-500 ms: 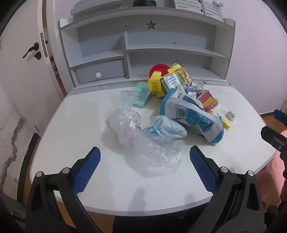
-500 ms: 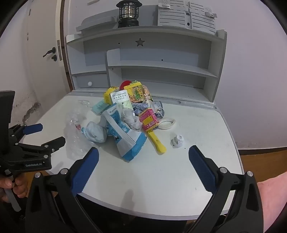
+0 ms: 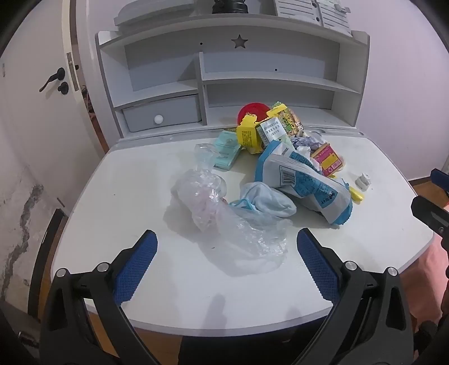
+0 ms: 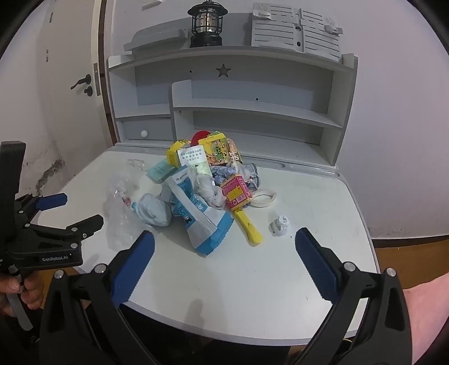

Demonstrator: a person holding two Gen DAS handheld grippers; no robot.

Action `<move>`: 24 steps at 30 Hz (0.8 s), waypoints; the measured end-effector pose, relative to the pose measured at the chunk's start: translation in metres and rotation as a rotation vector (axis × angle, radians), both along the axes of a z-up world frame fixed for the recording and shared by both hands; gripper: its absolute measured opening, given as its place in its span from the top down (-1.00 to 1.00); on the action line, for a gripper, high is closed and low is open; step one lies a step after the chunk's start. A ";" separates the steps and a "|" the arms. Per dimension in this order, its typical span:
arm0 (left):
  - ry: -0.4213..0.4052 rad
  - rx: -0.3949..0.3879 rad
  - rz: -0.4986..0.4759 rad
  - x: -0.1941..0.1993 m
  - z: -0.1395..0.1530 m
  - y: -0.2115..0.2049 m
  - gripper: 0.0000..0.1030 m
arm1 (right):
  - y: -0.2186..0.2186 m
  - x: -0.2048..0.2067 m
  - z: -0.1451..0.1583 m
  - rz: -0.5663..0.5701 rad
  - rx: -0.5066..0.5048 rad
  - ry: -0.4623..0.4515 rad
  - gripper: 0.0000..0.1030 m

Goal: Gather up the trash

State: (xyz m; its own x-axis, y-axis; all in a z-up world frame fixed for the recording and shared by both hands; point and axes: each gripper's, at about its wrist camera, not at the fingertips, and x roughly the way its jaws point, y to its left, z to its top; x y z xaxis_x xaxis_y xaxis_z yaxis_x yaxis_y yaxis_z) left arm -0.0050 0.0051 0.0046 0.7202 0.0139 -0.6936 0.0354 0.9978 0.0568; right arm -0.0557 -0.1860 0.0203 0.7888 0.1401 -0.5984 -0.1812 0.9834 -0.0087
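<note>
From the left wrist, the left gripper (image 3: 226, 254) hangs over the near edge of the white desk (image 3: 134, 196) with its blue-padded jaws spread wide and nothing between them. Just beyond the fingertips lies a crumpled clear plastic bag (image 3: 224, 213), reaching from the middle of the desk toward the near edge. Touching its right side is a balled light-blue face mask (image 3: 266, 199). Right of that, a blue-and-white snack pouch (image 3: 306, 182) lies tilted across the middle of the desk. Behind it, toward the back edge under the shelf unit (image 3: 252, 78), the rest of the trash is heaped: a teal carton (image 3: 226, 153), a yellow box (image 3: 247, 134), a red lid (image 3: 252, 111) and a pink box (image 3: 328, 158). A small white cap (image 3: 363, 181) sits alone toward the right edge. Part of the right gripper (image 3: 432, 207) shows at the right border; its state cannot be told here.

From the right wrist, the right gripper (image 4: 224, 250) is also wide and empty over the near edge. The pouch (image 4: 202, 216) lies beyond it, a yellow stick (image 4: 249, 227) just beside the pouch, the cap (image 4: 279, 224) apart to the right. A lantern (image 4: 207, 24) stands on top of the shelf unit. At the left edge, a hand (image 4: 19, 292) holds the left gripper (image 4: 73, 210), jaws apart, near the plastic bag (image 4: 119, 202).
</note>
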 end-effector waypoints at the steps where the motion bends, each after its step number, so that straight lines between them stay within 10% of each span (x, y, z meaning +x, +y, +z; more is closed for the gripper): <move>1: 0.000 0.000 0.001 0.000 0.001 0.000 -0.88 | 0.000 0.000 0.000 0.000 0.000 -0.001 -0.88; 24: 0.003 0.003 0.000 0.000 -0.002 0.003 -0.88 | 0.000 0.000 0.002 0.003 -0.001 -0.001 -0.88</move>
